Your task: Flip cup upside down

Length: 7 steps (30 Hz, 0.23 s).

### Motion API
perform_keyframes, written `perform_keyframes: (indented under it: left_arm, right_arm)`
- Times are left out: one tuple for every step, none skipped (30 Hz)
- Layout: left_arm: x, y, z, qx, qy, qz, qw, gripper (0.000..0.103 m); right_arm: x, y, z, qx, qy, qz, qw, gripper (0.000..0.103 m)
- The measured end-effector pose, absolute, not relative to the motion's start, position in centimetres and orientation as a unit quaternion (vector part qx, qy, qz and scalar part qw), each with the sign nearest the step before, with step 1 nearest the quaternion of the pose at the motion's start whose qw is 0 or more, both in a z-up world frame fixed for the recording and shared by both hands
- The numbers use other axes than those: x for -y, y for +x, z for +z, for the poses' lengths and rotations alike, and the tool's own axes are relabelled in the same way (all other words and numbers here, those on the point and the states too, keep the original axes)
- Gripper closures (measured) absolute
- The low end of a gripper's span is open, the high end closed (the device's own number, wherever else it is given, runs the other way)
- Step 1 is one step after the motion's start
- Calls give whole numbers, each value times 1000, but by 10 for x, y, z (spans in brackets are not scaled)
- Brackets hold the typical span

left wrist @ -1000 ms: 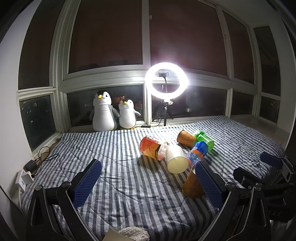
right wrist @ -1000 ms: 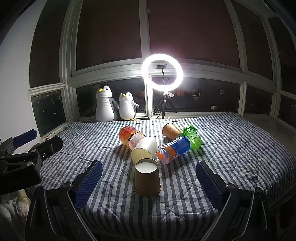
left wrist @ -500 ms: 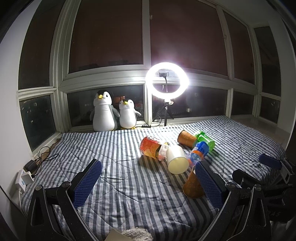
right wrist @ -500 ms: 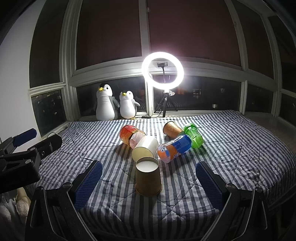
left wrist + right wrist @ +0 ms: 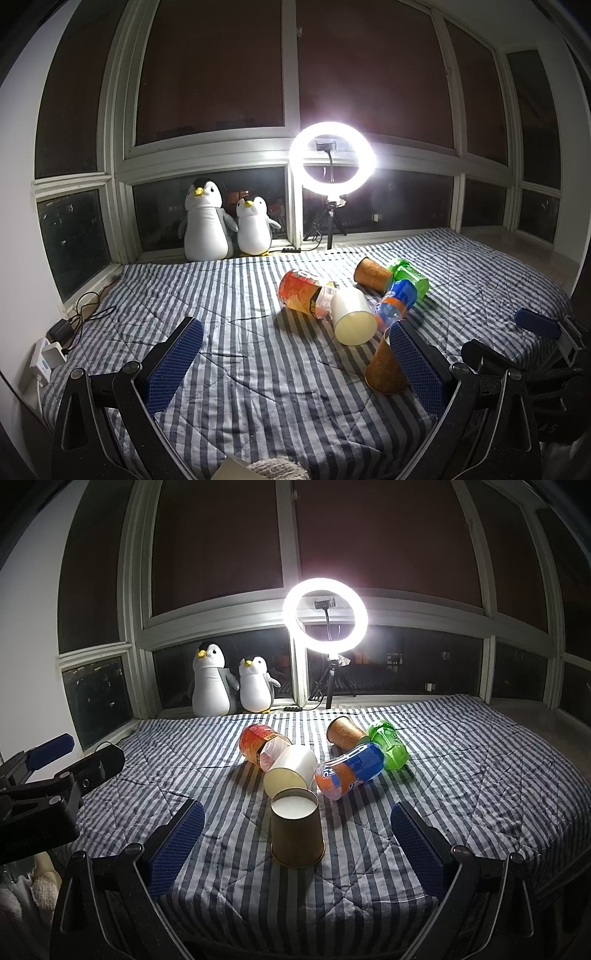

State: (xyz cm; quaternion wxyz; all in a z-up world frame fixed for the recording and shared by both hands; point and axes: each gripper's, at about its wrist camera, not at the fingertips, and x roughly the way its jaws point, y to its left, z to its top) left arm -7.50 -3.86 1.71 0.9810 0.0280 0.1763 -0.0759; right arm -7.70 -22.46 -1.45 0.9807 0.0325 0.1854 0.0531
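Left tongs [image 5: 293, 354] and right tongs [image 5: 295, 834]: same build. Matte black angled arms, round screw heads at the pivots, flat fingers faced with blue dimpled rubber pads [image 5: 177, 843].

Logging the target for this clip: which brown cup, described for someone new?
On the striped bed, a pile of cups and bottles lies before the ring light. The nearest brown paper cup stands upside down, alone upright; the other brown cup lies sideways.

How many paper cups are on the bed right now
3. A brown cup stands upside down nearest the grippers, a white cup lies on its side just behind it, and another brown cup lies farther back beside the green bottle.
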Motion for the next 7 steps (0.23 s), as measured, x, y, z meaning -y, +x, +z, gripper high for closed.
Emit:
perform_keyframes:
  left_arm:
    - [39,-75,17,-176,28,-76,981,1]
    - [39,-75,17,-176,28,-76,981,1]
    - [39,-74,16,-176,29,-75,981,1]
    - [39,-74,16,-175,30,-75,981,1]
    - [39,-74,16,-175,30,-75,981,1]
    - [39,-73,15,-176,30,-75,981,1]
    - [39,-73,15,-177,30,-74,981,1]
  right_arm:
    - [225,-77,-15,-186,33,53,981,3]
    - [225,-76,-15,-187,34,53,980,3]
    - [225,-76,-16,-188,34,53,980,3]
    - [226,-75,-16,-189,34,53,980,3]
    - [226,-74,-17,-191,35,54,980,3]
    - [226,-73,-18,-192,35,54,979,3]
    - [226,-72,-19,-195,36,55,979,3]
